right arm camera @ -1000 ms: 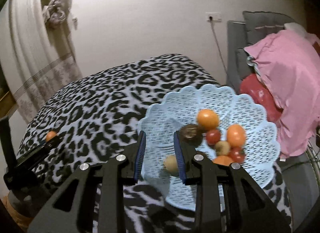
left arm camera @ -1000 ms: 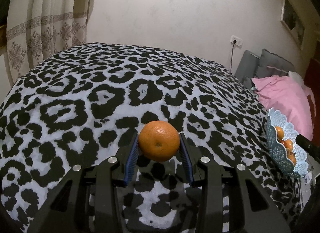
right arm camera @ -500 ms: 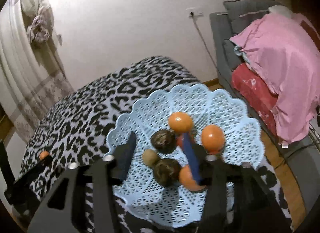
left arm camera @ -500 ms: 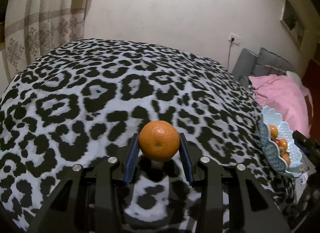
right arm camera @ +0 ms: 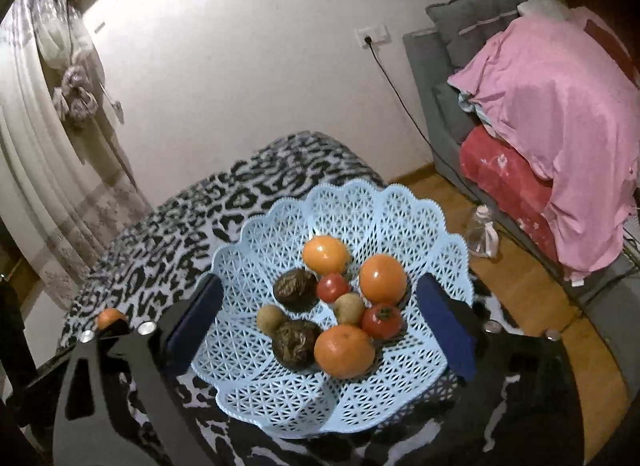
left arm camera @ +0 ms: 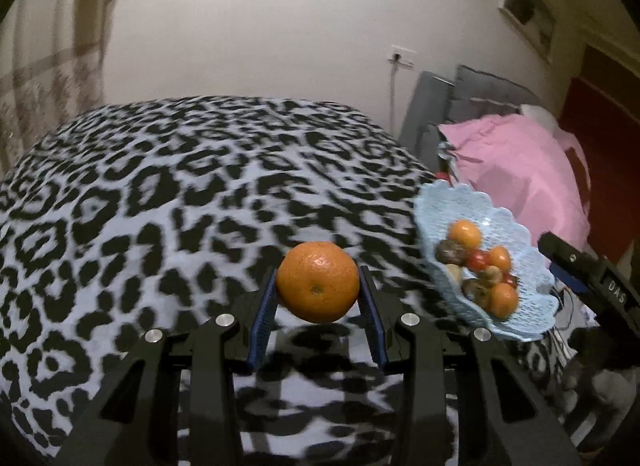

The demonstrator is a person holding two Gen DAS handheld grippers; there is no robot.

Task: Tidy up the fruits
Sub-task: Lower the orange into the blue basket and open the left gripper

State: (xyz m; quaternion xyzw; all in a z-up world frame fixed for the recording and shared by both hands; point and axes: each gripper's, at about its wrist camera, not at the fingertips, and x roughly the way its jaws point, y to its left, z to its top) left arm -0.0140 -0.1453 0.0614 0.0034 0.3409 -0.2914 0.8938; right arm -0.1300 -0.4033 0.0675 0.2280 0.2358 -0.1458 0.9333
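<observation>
Orange (left arm camera: 318, 282) pinched between left gripper (left arm camera: 318, 308) pads, held above the leopard-print cloth (left arm camera: 160, 201), left of the blue lattice basket (right arm camera: 344, 201). Carry it over the basket's rim, lower into a gap on the near-left side, then release gently so the pile doesn't roll. Basket holds three oranges, two tomatoes, two dark wrinkled fruits, two small brownish ones; right gripper (right arm camera: 320, 318) spread wide over it, empty.

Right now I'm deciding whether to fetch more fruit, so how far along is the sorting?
Mostly done: the blue basket already holds oranges, tomatoes, kiwis and two dark wrinkled fruits. In hand: the left gripper is clamped on one orange above the leopard-print cloth, short of the basket. The right gripper is open and empty over the basket. Left: dropping that orange in; no other loose fruit shows.
</observation>
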